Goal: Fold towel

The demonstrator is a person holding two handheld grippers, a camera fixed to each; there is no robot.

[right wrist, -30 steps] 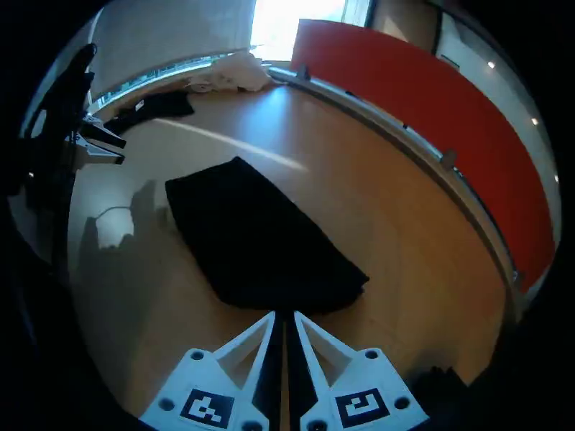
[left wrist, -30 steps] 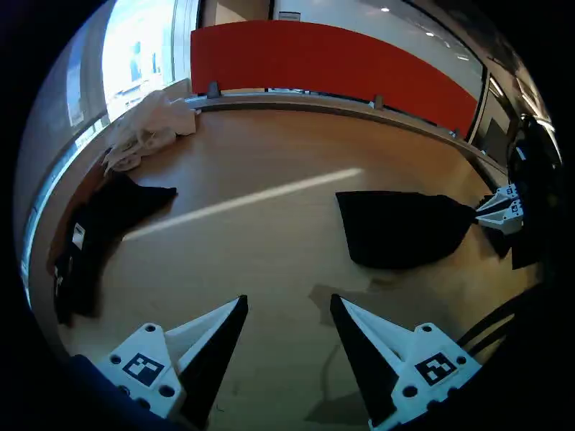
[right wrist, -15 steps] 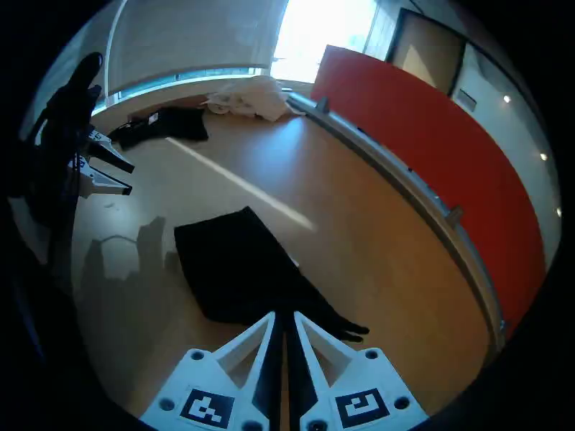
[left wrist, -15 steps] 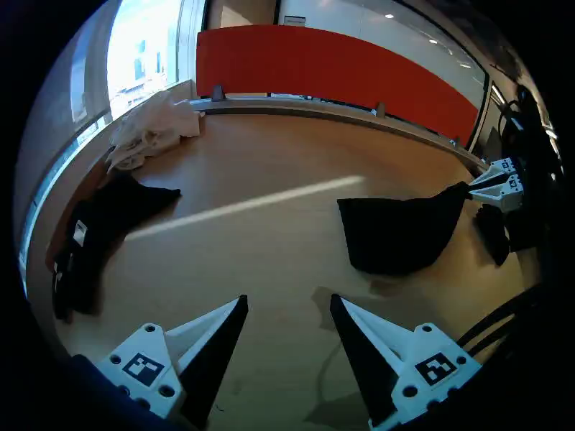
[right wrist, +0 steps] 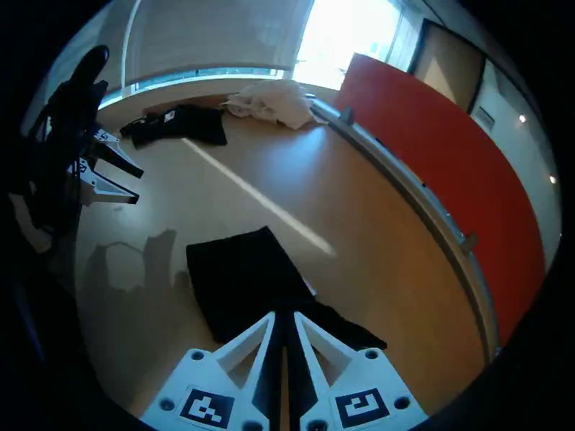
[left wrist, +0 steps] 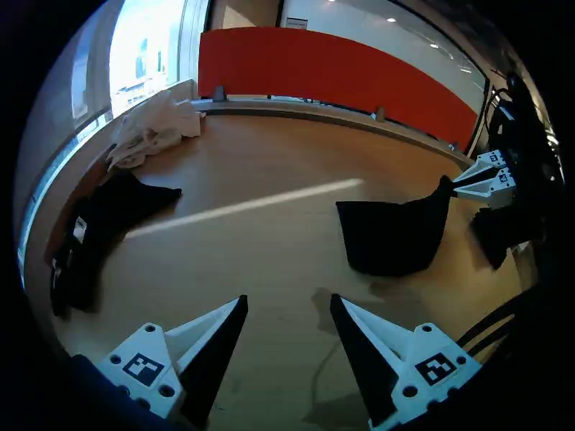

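Note:
A black towel (left wrist: 392, 233) lies on the wooden table (left wrist: 273, 165), right of centre in the left gripper view. Its right end is raised off the wood, and my right gripper (left wrist: 451, 188) is shut on that end. In the right gripper view the towel (right wrist: 241, 280) spreads out just beyond my right gripper (right wrist: 284, 320), whose fingers are pressed together on its near edge. My left gripper (left wrist: 287, 302) stands open above bare wood, well short of the towel. From the right gripper view, the left gripper (right wrist: 136, 183) is at the left with its jaws apart, held by a dark-sleeved hand (right wrist: 65, 136).
A heap of white cloth (left wrist: 154, 126) lies at the table's far left corner, with a black garment (left wrist: 100, 219) nearer along the left edge. A red partition (left wrist: 338, 68) stands behind the table's back rail. The white cloth (right wrist: 277, 104) and black garment (right wrist: 180, 122) sit far off by the window.
My right gripper has lifted the towel's end and carried it over the rest, so the towel on the table looks shorter. The left gripper has stayed open in place.

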